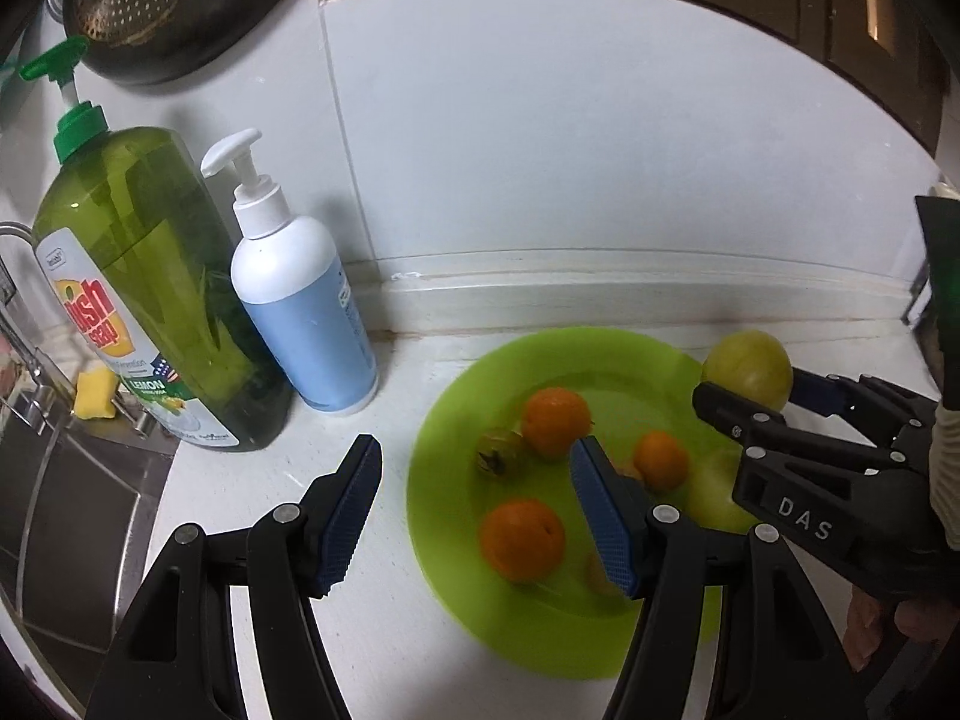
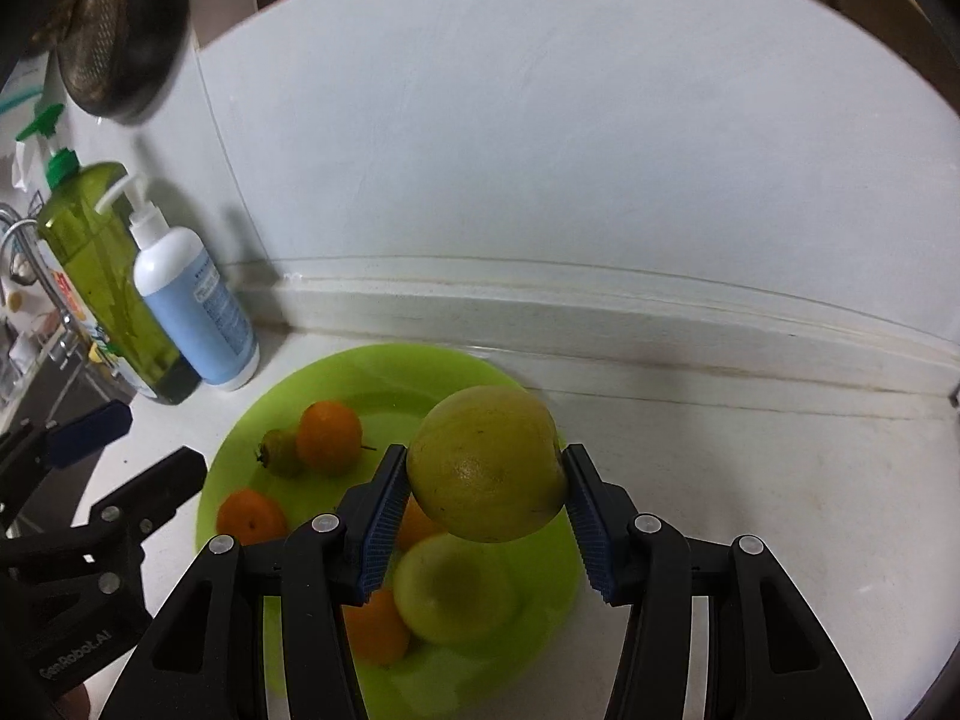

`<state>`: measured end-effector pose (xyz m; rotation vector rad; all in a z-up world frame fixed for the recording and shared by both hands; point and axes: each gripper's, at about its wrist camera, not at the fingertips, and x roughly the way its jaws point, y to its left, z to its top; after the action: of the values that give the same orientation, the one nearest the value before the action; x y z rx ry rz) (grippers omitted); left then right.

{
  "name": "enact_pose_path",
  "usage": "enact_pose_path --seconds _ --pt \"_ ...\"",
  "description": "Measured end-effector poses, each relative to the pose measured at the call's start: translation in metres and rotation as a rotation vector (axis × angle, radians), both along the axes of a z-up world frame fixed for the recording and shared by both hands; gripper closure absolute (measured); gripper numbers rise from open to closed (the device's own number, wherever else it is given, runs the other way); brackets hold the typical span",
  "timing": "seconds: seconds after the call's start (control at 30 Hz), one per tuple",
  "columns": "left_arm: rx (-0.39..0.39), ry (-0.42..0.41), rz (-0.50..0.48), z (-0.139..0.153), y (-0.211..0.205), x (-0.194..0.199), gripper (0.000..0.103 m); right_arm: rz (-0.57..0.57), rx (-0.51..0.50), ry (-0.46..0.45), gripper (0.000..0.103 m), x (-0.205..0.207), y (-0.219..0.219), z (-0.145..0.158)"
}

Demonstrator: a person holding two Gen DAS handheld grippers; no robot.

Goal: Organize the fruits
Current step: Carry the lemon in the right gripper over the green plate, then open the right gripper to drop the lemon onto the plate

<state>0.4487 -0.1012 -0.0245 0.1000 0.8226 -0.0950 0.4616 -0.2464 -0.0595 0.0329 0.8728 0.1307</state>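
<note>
Left view: the left tongs (image 1: 474,498) gape with nothing between them, low over the 9 o'clock rim of the green plate (image 1: 444,546) on the white bench (image 1: 252,492). 3 oranges (image 1: 521,539) lie on the plate. At 3 o'clock the right tongs (image 1: 744,381) pinch a yellow-green fruit (image 1: 747,367).

Right view: the right tongs (image 2: 486,498) grip that fruit (image 2: 486,462) above the plate (image 2: 366,372), over a second green fruit (image 2: 456,591). 2 soap bottles (image 2: 198,306) stand at 10 o'clock.

Left gripper (image 1: 474,516) fingers spread, empty; right gripper (image 2: 486,510) fingers clamped.
</note>
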Motion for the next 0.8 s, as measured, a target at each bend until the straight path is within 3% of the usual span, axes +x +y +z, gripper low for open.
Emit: enact_pose_path --seconds 0.47,0.8 --pt "-0.017 0.017 0.059 -0.011 0.022 0.016 0.039 0.04 -0.013 0.119 0.051 0.042 0.028 -0.029" --pt "-0.037 0.006 0.058 -0.006 0.027 0.01 0.039 0.045 -0.053 0.078 0.05 0.031 0.03 -0.014"
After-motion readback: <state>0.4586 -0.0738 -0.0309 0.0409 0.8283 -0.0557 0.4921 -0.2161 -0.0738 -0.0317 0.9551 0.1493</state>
